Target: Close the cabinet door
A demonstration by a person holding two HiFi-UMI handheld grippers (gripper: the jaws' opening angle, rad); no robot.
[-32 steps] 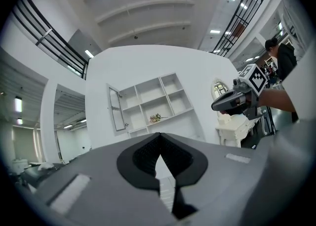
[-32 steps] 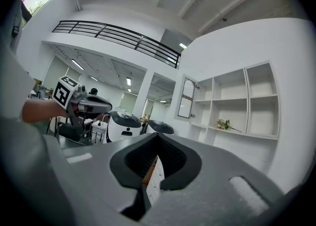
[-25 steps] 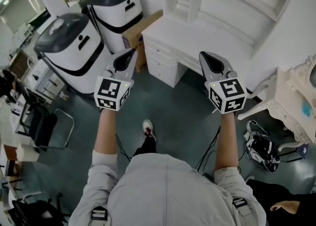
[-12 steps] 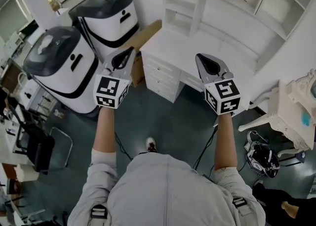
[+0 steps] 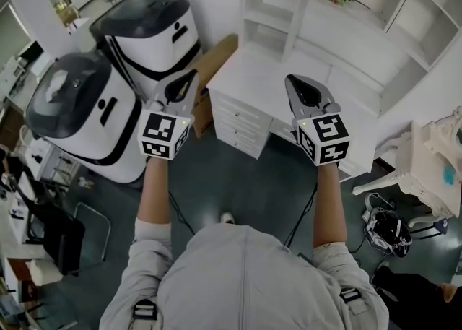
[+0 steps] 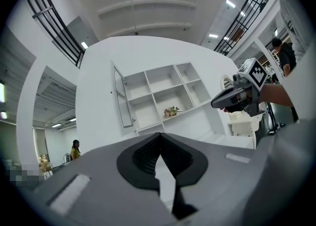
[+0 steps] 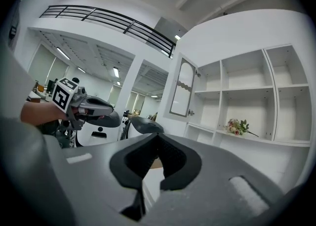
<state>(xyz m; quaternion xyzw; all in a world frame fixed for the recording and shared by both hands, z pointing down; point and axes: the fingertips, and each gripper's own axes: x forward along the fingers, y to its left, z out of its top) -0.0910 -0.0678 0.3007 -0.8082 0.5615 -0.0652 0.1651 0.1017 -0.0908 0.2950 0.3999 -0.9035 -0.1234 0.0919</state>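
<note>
Right gripper view: cabinet door [image 7: 183, 87] open, well apart; left gripper [image 6: 160, 136], right gripper [image 7: 157, 136] fingers [image 7: 140, 163] clenched, empty; hard shove might slam it.

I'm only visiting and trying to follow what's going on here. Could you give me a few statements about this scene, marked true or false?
1. The cabinet door is closed. False: it stands swung open.
2. Flowers lie on a shelf. True.
3. The right tongs grip the door. False: they are shut on nothing, apart from it.
4. In the head view, two big white-and-black machines stand left of the desk. True.
</note>
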